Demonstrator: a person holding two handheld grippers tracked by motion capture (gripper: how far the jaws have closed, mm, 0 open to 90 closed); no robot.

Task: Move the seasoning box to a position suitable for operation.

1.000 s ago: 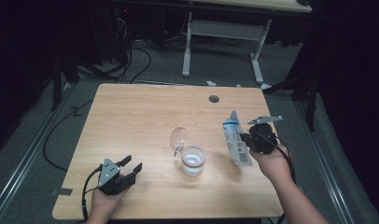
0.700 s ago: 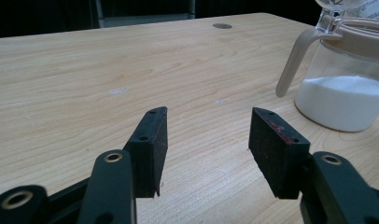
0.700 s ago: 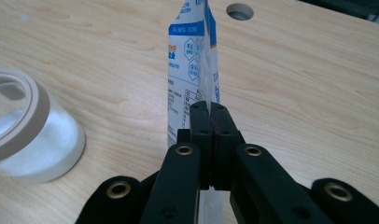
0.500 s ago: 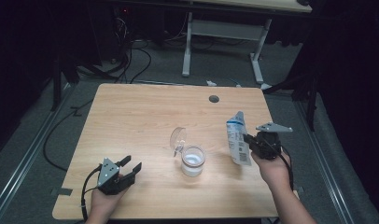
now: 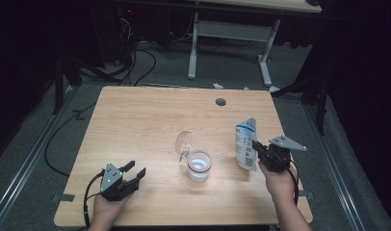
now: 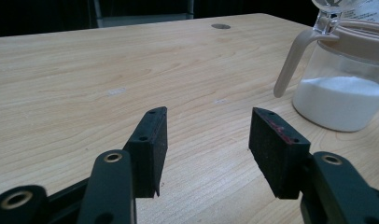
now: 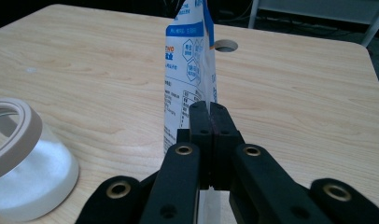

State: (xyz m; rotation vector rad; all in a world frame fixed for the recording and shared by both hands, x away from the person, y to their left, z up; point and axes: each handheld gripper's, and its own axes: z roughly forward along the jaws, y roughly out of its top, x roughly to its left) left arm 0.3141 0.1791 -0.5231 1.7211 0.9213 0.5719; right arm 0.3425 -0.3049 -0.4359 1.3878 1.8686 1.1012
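A white and blue printed pouch (image 5: 245, 144) stands upright right of the table's middle, pinched at its edge by my right gripper (image 5: 257, 149), which is shut on it. In the right gripper view the pouch (image 7: 190, 70) rises just beyond the closed jaws (image 7: 210, 109). A glass jar (image 5: 199, 166) holding white powder, its lid (image 5: 184, 142) tipped open, sits at the table's centre. The jar (image 6: 344, 84) shows at the right in the left gripper view. My left gripper (image 5: 134, 175) rests open near the front left edge, jaws (image 6: 204, 140) apart with nothing between them.
The wooden table (image 5: 136, 120) has a round cable hole (image 5: 220, 102) near its far edge. Beyond it stand a desk frame (image 5: 232, 43) and cables on the floor (image 5: 136, 62).
My right gripper has turned the pouch from lying tilted to standing more upright and shifted slightly right and toward the front. The left gripper has stayed put.
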